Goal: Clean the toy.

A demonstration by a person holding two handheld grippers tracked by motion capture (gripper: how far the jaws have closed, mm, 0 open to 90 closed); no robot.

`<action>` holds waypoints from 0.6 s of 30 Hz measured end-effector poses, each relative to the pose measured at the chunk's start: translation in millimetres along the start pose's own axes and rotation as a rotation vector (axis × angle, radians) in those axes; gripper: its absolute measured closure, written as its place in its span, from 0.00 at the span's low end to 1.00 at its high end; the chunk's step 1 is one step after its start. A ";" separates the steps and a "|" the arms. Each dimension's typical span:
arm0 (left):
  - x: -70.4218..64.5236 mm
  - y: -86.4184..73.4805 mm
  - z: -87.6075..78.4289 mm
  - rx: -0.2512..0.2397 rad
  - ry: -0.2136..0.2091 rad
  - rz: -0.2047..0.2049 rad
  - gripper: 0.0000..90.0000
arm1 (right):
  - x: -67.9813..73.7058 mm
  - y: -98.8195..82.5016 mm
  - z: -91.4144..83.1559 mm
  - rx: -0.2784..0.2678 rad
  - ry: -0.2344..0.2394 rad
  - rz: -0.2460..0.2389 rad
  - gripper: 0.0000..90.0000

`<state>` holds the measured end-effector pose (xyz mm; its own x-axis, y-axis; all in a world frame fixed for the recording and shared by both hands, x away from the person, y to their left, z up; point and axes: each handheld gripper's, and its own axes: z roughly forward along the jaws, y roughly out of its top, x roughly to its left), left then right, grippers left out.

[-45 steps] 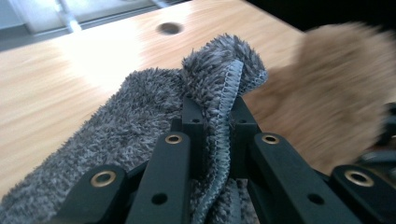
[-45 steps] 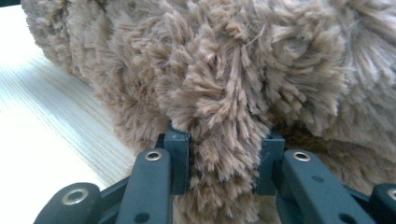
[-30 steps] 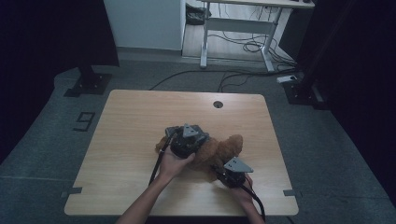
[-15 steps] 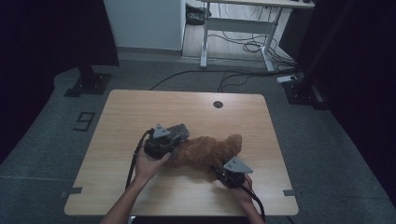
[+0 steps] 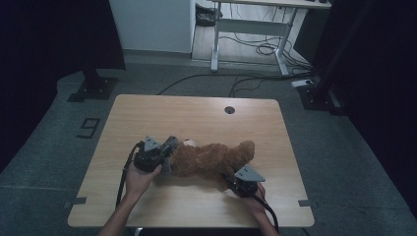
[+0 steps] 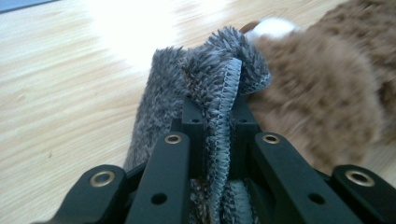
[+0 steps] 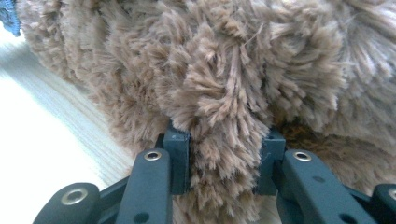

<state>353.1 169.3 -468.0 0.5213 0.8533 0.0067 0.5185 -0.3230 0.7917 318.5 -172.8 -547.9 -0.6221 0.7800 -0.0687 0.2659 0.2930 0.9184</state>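
I see a shaggy brown plush toy [image 5: 216, 160], a fuzzy grey cloth [image 6: 205, 88] with stitched hem, on a smooth pale wood desk [image 5: 196, 110].

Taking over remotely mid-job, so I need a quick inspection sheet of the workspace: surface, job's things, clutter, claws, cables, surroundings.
Surface: wooden table, light, with a round grommet hole near the far edge.
Job's things: brown plush toy lying on its side near the table's front; grey fluffy cloth at its left end.
Clutter: nothing seen.
Claws: left claw shut on the grey cloth's stitched edge; right claw shut on a tuft of the plush toy.
Cables: a black cable trails from the left claw, another from the right; loose wires on the floor beyond.
Surroundings: dim room, grey floor, desk legs behind, dark stands at both sides.
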 end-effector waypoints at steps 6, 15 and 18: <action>-23.0 23.0 -4.3 -0.073 0.018 0.078 0.90 | -1.3 2.3 5.7 0.002 -0.031 0.012 0.74; -46.8 74.1 36.6 -0.041 0.017 0.144 0.88 | -13.1 12.2 25.8 0.015 -0.114 -0.009 0.75; -44.6 79.9 51.8 -0.019 0.002 0.119 0.88 | -19.8 15.4 32.2 0.021 -0.141 -0.012 0.75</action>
<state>406.3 84.2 -436.7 0.5775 0.8100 0.1023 0.4400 -0.4144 0.7967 358.7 -165.9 -545.0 -0.5164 0.8456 -0.1351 0.2755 0.3134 0.9088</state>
